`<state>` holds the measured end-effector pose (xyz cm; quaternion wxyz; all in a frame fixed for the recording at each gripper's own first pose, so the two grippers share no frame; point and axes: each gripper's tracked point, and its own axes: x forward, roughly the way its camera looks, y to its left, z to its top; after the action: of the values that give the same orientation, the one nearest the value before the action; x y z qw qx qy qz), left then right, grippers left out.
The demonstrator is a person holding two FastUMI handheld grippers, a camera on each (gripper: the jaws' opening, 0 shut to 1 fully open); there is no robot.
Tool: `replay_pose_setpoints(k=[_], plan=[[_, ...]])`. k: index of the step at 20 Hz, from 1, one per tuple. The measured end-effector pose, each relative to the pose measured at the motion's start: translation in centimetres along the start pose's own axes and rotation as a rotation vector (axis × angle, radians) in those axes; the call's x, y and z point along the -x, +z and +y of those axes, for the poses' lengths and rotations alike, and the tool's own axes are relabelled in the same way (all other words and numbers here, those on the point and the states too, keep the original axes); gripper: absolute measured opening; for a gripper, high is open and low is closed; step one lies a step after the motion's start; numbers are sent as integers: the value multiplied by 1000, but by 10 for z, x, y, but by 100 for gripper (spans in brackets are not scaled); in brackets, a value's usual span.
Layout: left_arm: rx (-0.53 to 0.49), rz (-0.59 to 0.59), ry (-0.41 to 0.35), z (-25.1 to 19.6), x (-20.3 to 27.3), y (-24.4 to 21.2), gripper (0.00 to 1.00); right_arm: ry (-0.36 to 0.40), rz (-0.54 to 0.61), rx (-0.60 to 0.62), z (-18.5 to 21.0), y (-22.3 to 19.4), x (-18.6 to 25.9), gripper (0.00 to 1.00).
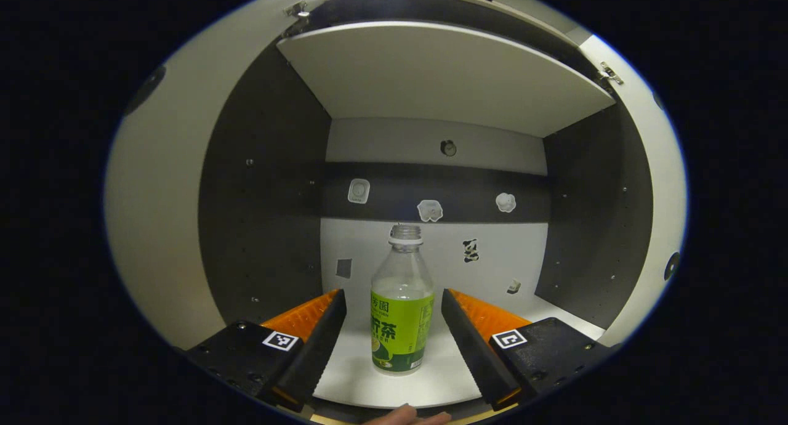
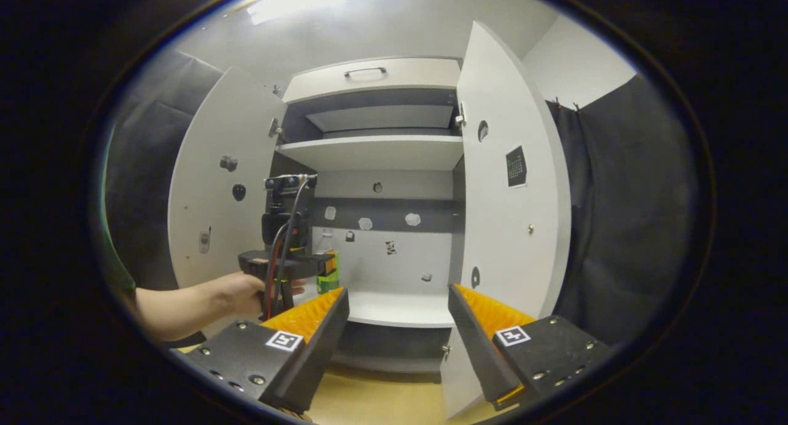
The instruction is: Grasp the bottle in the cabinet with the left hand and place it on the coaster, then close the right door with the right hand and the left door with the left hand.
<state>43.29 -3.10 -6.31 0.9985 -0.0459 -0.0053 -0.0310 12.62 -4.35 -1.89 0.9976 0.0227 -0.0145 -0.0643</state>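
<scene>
Bottle (image 1: pixel 401 302), clear plastic with green label, upright on white cabinet shelf (image 1: pixel 394 385) between spread fingers of left gripper (image 1: pixel 394 345), untouched: advance level, centre on label, squeeze gently, avoid tipping; right gripper (image 2: pixel 399 339) spread, waiting outside.

Clear plastic bottle (image 1: pixel 401 302), glossy label; matt cabinet (image 1: pixel 443 80).
</scene>
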Motion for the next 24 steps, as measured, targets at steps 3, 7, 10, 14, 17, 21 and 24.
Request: replay_pose_setpoints(k=[3,7,10,14,17,21,24], plan=[[6,11,-11,-5,-12,-7,100,-16,8,-24,-3,-6,1,98],[-28,22,-21,-10,-35,-10,96,-63,10,-40,-9,-10,1,98],[-62,56,-58,-17,-38,-17,92,-62,8,-20,-7,-12,6,98],[-40,57,-97,-21,-11,-10,80,-56,8,-21,-6,-11,14,98],[-87,26,-111,-24,18,6,80,-36,8,-34,-1,-12,23,98],[-92,9,-135,-31,70,24,80,5,12,-56,8,-11,46,94],[-52,7,-153,-32,111,34,79,36,13,-61,11,-9,70,94]])
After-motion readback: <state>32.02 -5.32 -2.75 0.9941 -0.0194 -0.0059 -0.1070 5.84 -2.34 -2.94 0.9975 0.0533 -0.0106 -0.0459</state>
